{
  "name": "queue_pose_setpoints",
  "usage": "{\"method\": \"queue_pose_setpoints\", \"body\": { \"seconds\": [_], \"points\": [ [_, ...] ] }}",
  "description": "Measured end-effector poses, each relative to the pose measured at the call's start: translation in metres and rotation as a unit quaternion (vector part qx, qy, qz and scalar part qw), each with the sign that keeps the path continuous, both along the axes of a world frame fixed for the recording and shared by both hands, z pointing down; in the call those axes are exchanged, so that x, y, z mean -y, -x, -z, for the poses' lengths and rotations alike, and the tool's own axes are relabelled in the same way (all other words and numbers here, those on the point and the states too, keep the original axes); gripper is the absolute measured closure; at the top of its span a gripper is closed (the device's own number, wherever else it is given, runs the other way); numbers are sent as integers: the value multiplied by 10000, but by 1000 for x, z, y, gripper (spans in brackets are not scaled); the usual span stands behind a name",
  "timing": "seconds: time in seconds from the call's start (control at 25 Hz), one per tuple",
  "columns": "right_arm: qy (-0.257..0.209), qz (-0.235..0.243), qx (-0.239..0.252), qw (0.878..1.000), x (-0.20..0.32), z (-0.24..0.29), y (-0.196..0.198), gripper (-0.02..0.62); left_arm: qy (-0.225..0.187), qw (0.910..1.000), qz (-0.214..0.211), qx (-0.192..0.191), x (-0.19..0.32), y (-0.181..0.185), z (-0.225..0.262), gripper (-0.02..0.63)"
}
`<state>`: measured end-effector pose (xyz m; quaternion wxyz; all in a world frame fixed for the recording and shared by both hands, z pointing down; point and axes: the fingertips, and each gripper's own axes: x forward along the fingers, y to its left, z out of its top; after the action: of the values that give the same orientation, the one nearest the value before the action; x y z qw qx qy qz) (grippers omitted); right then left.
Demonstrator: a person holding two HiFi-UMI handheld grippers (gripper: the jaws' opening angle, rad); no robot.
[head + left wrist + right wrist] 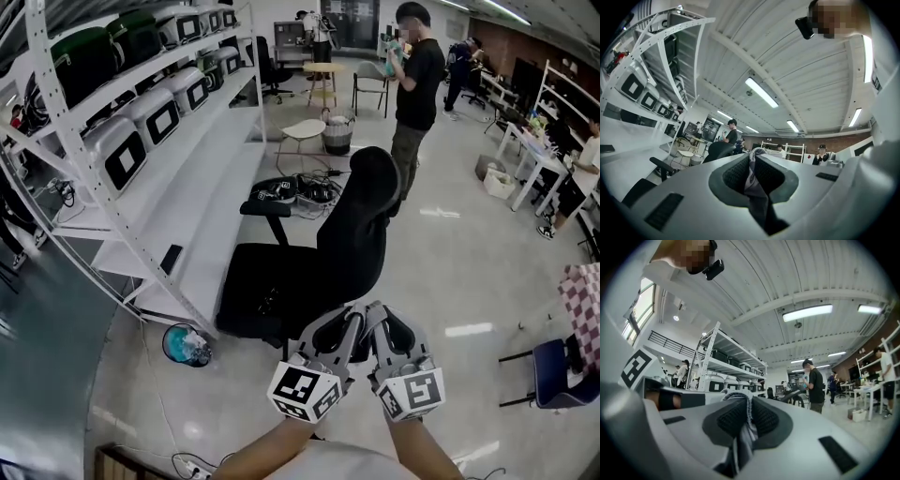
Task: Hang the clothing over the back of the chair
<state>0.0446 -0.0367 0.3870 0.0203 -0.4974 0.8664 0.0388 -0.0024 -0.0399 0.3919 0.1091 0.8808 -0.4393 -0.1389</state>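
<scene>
A black office chair (pixel 361 225) stands just ahead of me, its tall back toward the grippers and its seat (pixel 267 281) to the left. My left gripper (pixel 349 323) and right gripper (pixel 382 321) are held side by side right behind the chair back. In the left gripper view, the left gripper (pixel 752 161) is shut on a fold of greyish-lilac clothing (pixel 754 180). The right gripper (pixel 749 404) pinches a striped grey fold of the clothing (pixel 746 434). In the head view the grippers and my arms hide the rest of the garment.
White shelving (pixel 141 159) with cased equipment runs along the left. A person in black (pixel 412 84) stands beyond the chair. A teal bin (pixel 186 345) sits by the shelf foot, cables and gear (pixel 300 192) behind the chair, a blue seat with checked cloth (pixel 572 347) at right.
</scene>
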Motion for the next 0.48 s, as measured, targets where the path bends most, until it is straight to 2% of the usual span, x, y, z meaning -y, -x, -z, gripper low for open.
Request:
{"method": "queue_pose_setpoints", "body": {
  "seconds": [0.12, 0.24, 0.48],
  "points": [
    [-14, -51, -64, 10000, 24, 3, 18, 555, -55, 9999, -80, -33, 24, 18, 2, 572],
    [-27, -69, -133, 9999, 42, 9, 32, 555, -42, 9996, -155, -252, 42, 32, 7, 572],
    [-93, -82, -167, 9998, 68, 25, 43, 555, -169, 9981, -314, -501, 69, 43, 25, 572]
  ]
}}
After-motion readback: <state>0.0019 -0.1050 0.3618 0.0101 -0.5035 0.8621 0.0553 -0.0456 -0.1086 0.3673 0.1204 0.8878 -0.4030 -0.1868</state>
